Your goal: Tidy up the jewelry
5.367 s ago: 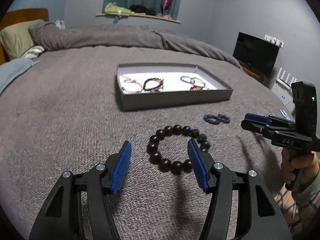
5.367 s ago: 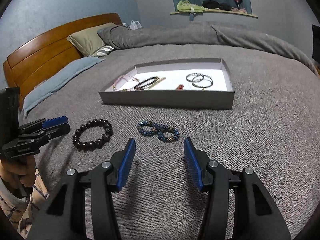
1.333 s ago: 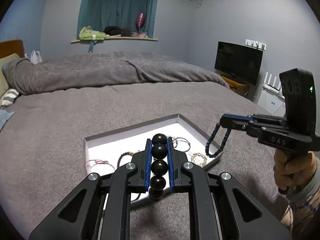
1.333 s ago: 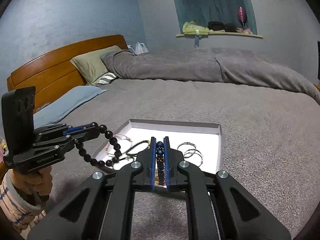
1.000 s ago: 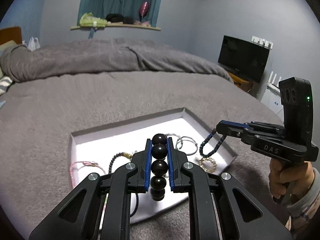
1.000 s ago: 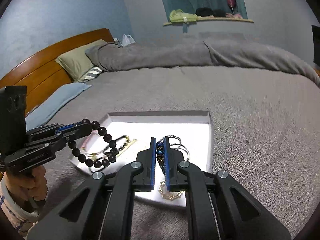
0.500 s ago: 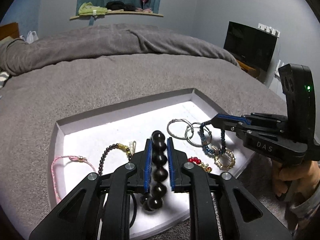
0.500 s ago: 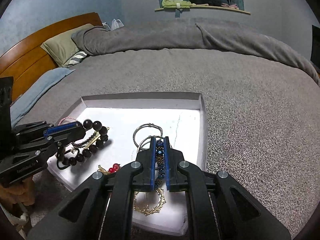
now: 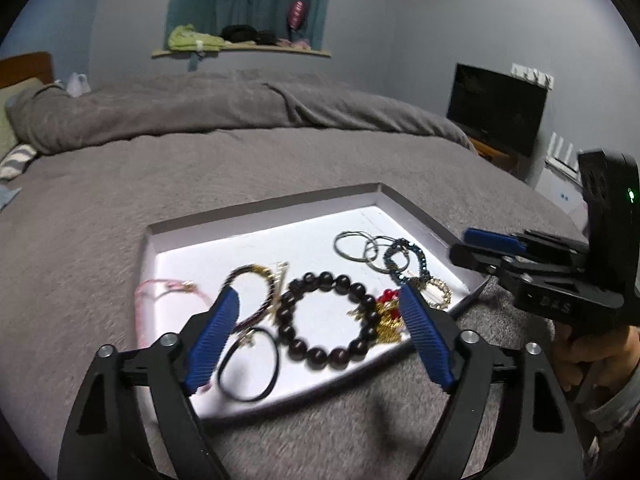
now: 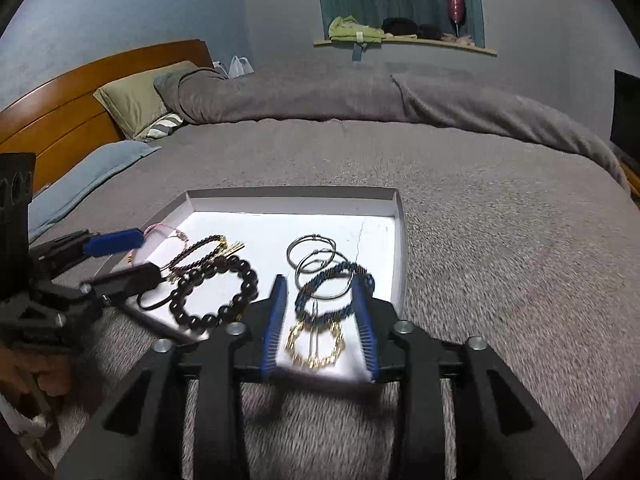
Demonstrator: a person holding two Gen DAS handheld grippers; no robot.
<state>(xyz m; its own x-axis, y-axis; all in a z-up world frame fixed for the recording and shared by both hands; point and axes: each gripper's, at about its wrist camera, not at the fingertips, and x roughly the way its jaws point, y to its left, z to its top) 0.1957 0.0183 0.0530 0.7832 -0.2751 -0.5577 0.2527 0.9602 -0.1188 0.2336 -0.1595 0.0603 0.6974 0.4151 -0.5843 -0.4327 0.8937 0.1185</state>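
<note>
The left gripper (image 9: 320,336) is hovering over the near edge of a shallow white tray (image 9: 264,208) that is sitting on a grey bedspread (image 9: 200,168), its blue-padded jaws standing wide apart and gripping nothing. Directly between and just ahead of those jaws, a bracelet of large dark wooden beads (image 9: 330,320) is lying flat on the tray floor as an open ring, clear of both pads. Just inside the left jaw a thin black hair tie (image 9: 248,364) is lying, and ahead of it a slim dark beaded bracelet with gold pieces (image 9: 256,292); further to the left a pink cord bracelet (image 9: 168,292) is lying near the tray's wall. Close by the right jaw, small red beads and gold chain (image 9: 386,312) are lying in a heap.

The right gripper (image 10: 322,320) is poised over the tray's (image 10: 400,240) near right corner, jaws parted to a moderate gap and empty. Between its pads a blue beaded bracelet (image 10: 336,292) is lying on the tray, overlapping two silver hoops (image 10: 316,256) ahead of it, with a gold filigree ring-shaped piece (image 10: 316,344) nearest the gripper's body. Off to its left the dark wooden bracelet (image 10: 214,292) is lying beside the left gripper's (image 10: 120,256) open fingers. Both views are a little motion-blurred near the grippers
</note>
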